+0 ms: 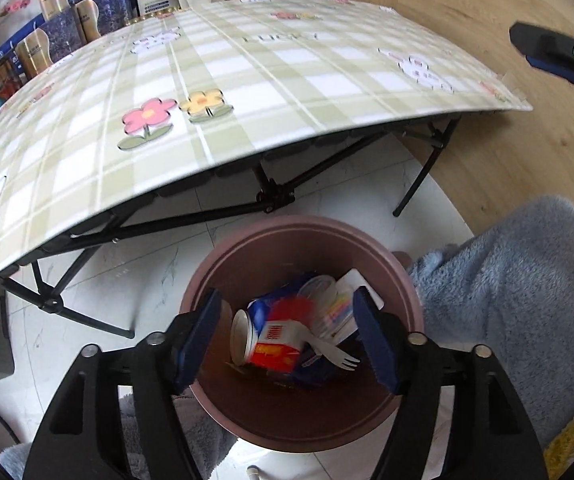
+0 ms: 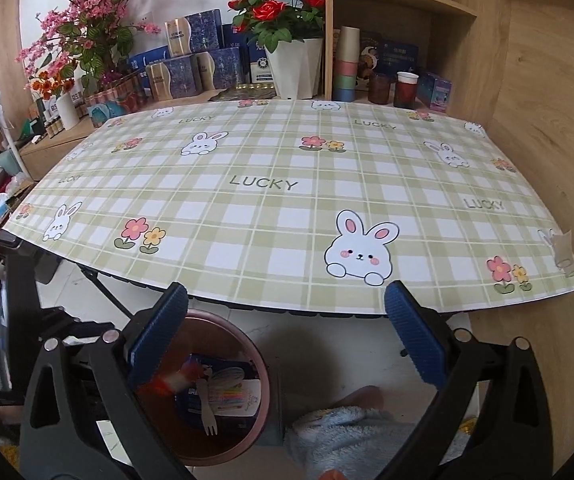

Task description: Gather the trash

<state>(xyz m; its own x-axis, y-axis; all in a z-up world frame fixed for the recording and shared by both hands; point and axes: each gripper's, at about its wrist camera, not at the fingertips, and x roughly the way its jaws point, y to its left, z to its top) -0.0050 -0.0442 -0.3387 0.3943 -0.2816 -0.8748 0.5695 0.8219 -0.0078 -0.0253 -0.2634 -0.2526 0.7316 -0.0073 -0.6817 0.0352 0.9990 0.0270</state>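
In the left wrist view, the left gripper point(image 1: 287, 340) hangs at lower centre over a brown bin point(image 1: 247, 420), its blue pads point(image 1: 201, 336) spread apart with nothing between them. Down in the bin lies the trash: a red, white and blue carton point(image 1: 281, 332), a paper cup point(image 1: 241, 338) on its side just left of it, a white fork point(image 1: 333, 354) to the lower right, and a clear lid point(image 1: 319, 286) with a white packet above. The bin stands on pale floor in front of a folding table point(image 1: 247, 80) that fills the upper half. A blue fleece sleeve point(image 1: 519, 300) covers the right side.

In the right wrist view, the right gripper point(image 2: 287, 328) sits at the bottom edge, jaws wide and empty, over the table's near edge. The bin point(image 2: 261, 364) shows at lower left beneath the table, the fork point(image 2: 207, 412) visible inside. Flowers point(image 2: 279, 4) and boxes point(image 2: 203, 44) crowd the top of the frame
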